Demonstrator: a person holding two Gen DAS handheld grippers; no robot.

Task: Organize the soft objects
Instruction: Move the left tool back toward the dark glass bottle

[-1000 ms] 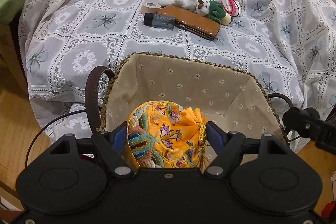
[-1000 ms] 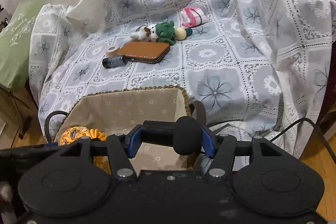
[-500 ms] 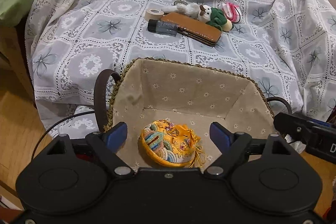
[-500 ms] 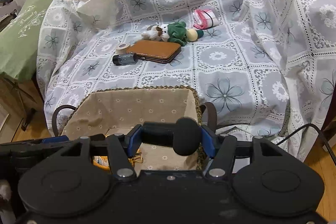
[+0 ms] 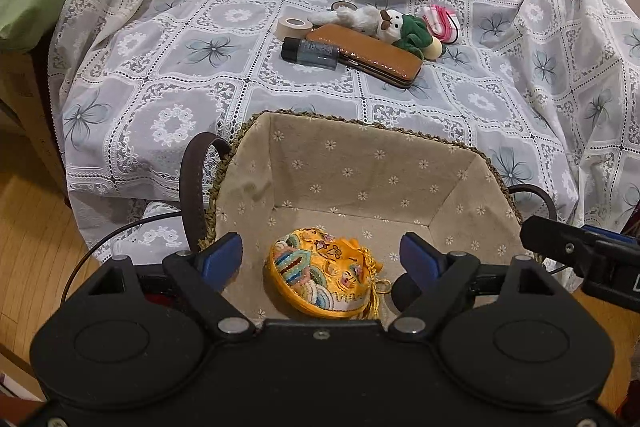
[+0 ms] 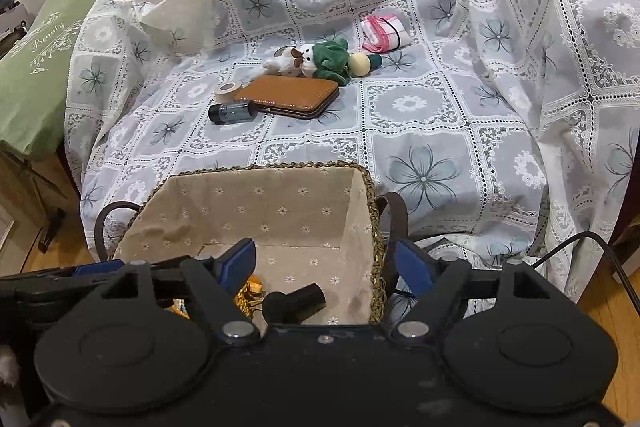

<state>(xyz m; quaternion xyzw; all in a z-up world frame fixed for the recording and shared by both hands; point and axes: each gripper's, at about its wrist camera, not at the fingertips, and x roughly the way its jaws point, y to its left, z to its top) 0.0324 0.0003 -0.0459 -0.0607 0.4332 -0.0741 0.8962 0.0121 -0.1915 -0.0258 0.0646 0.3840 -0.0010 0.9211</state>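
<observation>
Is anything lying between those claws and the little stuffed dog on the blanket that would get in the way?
Partly. The brown wallet and a dark bottle lie just in front of the plush dog, with a tape roll beside them. The basket's far wall also rises between the right gripper and the blanket.

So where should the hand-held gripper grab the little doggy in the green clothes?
Probably around the plush dog's green-clothed middle, its widest, squishiest part. It lies on its side on the lace cover, so coming down from above, with the fingers across the body, looks best. The brown case sits close along its near side, so a low approach from the front would likely bump it.
</observation>
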